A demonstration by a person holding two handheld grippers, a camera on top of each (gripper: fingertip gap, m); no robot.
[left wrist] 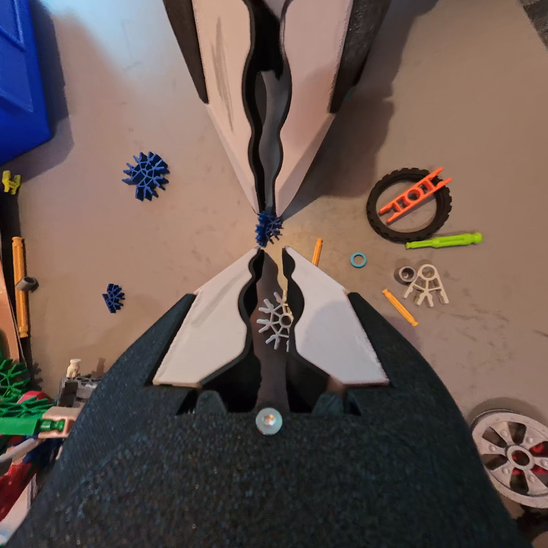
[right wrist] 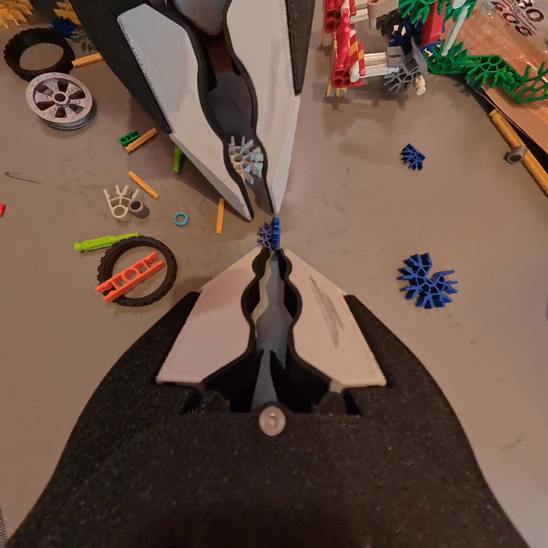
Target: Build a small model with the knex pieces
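Both pictures are moderately bright under warm indoor light. Soft shadows lie on the table (left wrist: 444, 89) beside the small parts. The wide-angle lens bends the edges strongly. The centre is sharp; the corners are slightly blurred. No strong glare.

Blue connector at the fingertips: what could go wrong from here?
1. The right gripper pinches the small blue connector only at its very tips, so it could pivot or pop out.
2. The left gripper is open with its tips right at the connector; a nudge might knock it loose.
3. A grey snowflake connector lies on the table under the left gripper's fingers, beside a short orange rod; lowering could catch or scatter them.
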